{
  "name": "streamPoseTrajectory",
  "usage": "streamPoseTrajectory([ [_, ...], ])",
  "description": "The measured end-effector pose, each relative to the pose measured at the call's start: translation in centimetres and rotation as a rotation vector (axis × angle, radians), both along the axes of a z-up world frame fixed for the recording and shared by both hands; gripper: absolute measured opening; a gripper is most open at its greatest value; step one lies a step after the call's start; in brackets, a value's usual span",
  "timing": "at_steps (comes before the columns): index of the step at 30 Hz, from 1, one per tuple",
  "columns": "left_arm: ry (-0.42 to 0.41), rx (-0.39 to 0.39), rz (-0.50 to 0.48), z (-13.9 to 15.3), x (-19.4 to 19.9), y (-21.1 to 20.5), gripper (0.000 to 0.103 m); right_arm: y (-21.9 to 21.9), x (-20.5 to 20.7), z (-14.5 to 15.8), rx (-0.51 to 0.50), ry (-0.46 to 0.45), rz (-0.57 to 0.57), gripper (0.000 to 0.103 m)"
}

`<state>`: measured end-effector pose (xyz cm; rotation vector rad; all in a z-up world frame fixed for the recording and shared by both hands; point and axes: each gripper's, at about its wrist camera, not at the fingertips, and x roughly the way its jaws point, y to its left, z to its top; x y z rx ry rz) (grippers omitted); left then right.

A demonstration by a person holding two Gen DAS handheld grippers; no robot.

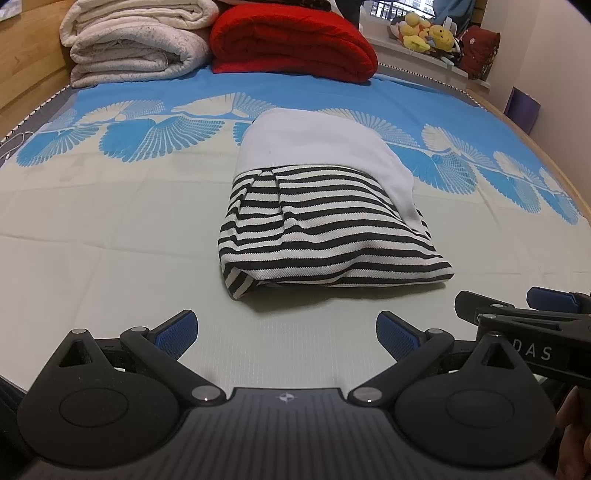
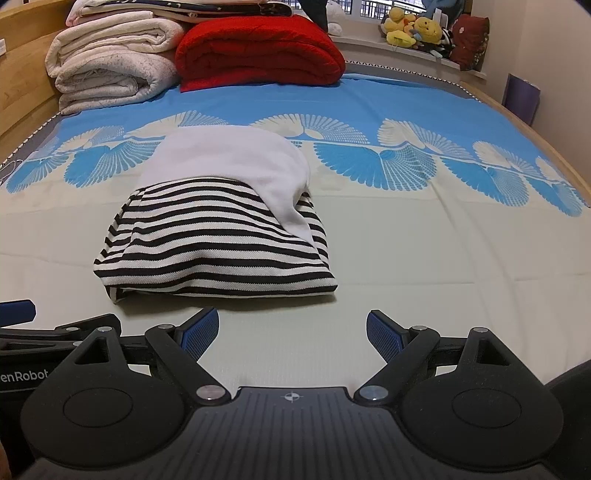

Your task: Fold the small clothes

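Observation:
A small garment, white at the far end and black-and-white striped at the near end, lies folded into a compact bundle on the bed sheet. It also shows in the right wrist view, left of centre. My left gripper is open and empty, a short way in front of the bundle's near edge. My right gripper is open and empty, in front of the bundle's right corner. The right gripper's side shows at the right edge of the left wrist view.
Folded white blankets and a red blanket are stacked at the bed's far end. Plush toys sit on a ledge at the back right. A wooden bed frame runs along the left.

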<state>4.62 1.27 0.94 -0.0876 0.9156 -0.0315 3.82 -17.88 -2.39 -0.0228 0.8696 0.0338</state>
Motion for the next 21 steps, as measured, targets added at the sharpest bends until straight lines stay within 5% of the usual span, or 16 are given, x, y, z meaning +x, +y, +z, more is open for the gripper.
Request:
streamPoseTrajectory([
  [21, 0.009, -0.012, -0.004, -0.24, 0.04, 0.13, 0.103, -0.09, -0.11, -0.29, -0.002, 0.007, -0.003, 0.088],
])
